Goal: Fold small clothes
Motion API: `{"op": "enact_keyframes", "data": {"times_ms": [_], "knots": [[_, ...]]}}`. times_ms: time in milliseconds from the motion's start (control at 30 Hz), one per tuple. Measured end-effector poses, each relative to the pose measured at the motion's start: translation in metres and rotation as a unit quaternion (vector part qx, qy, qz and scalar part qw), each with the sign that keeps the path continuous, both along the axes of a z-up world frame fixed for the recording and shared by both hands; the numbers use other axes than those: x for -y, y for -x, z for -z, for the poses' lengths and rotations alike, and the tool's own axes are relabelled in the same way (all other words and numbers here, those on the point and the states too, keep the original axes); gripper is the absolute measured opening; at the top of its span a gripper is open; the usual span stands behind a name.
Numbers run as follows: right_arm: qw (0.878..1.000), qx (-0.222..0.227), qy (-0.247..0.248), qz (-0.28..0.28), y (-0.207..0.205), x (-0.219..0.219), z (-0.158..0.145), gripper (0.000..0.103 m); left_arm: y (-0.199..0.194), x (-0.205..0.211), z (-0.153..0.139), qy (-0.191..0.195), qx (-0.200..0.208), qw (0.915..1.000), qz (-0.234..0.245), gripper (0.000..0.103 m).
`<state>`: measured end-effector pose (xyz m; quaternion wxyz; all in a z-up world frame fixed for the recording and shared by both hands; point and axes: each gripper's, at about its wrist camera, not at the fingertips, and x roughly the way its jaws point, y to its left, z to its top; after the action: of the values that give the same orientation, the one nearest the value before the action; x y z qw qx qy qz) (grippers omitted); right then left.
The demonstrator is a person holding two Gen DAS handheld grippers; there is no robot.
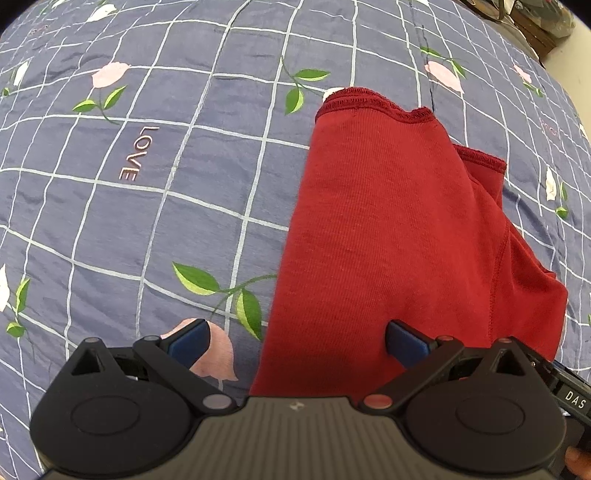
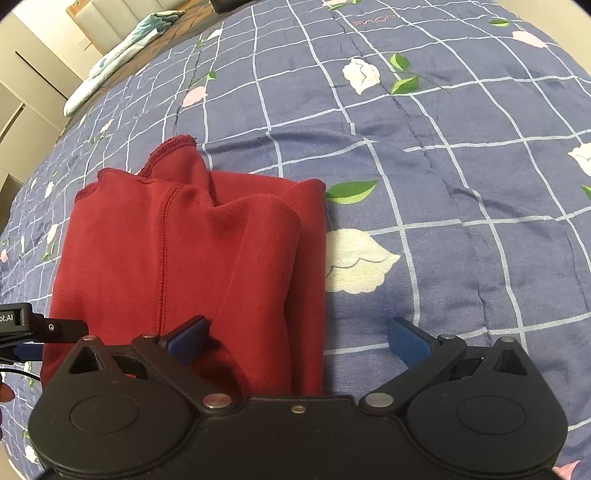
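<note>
A small red garment (image 1: 399,236) lies folded in layers on a blue checked bedspread (image 1: 147,184) with a flower print. My left gripper (image 1: 297,343) stands open over the garment's near left edge, one blue pad above the bedspread and the other above the red cloth. In the right wrist view the same red garment (image 2: 192,266) fills the left half, with stitched hems at its far end. My right gripper (image 2: 299,339) is open over the garment's near right edge, with nothing held. Part of the left gripper (image 2: 22,325) shows at the left edge.
The bedspread (image 2: 443,166) spreads wide to the right and far side. A folded light blanket (image 2: 122,48) lies beyond the bed's far left edge, beside pale cupboards. Dark clutter (image 1: 535,22) sits past the bed's corner in the left wrist view.
</note>
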<state>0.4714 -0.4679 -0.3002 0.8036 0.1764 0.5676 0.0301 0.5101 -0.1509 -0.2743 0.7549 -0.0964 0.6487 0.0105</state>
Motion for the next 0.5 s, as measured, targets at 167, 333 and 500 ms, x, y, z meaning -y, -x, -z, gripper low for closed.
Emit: {"op": "enact_keyframes", "data": {"times_ms": [167, 333, 500], "knots": [[1.000, -0.009, 0.027, -0.003, -0.006, -0.008, -0.008, 0.098, 0.000, -0.002, -0.001, 0.006, -0.005, 1.0000, -0.004, 0.103], [0.999, 0.007, 0.028, -0.017, -0.005, -0.016, -0.014, 0.077, -0.002, -0.002, -0.005, 0.003, -0.005, 1.0000, 0.001, 0.102], [1.000, 0.008, -0.008, 0.006, -0.002, -0.012, -0.021, 0.043, -0.003, 0.001, -0.014, 0.009, 0.004, 0.9999, 0.013, 0.093]]}}
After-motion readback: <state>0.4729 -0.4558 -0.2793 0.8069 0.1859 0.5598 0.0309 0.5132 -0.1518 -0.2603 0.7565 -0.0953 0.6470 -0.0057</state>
